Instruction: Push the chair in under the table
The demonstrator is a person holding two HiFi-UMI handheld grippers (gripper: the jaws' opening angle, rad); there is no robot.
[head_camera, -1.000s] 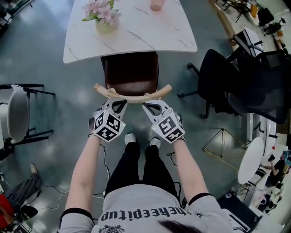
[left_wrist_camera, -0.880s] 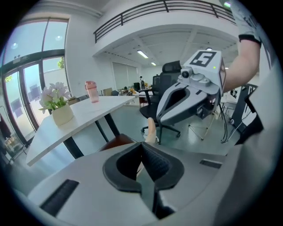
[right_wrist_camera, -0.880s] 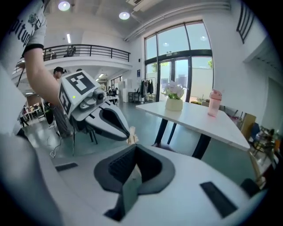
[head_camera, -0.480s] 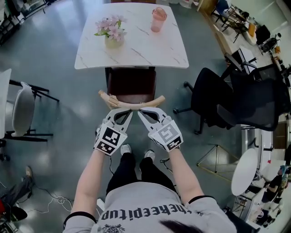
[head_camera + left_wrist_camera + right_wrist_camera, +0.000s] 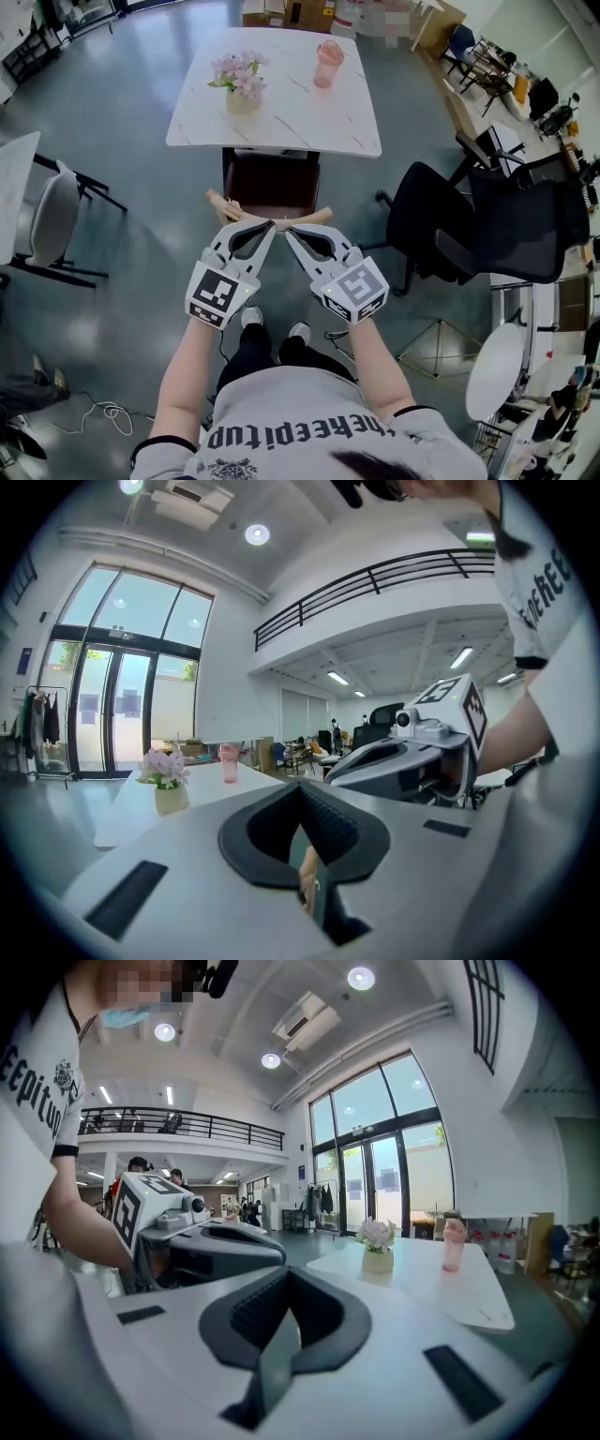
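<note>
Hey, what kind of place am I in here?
Probably an open-plan office or co-working lobby: a black office chair stands beside a marble table with flowers, and there is a railed gallery overhead and tall glass doors.

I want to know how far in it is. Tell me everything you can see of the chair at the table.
The chair has a dark brown, leather-looking seat and a curved backrest of pale wood. It stands upright facing the white marble-look table, the seat's front at the table's near edge and much of the seat showing. The shut left gripper and right gripper meet the backrest's middle. The legs are hidden.
</note>
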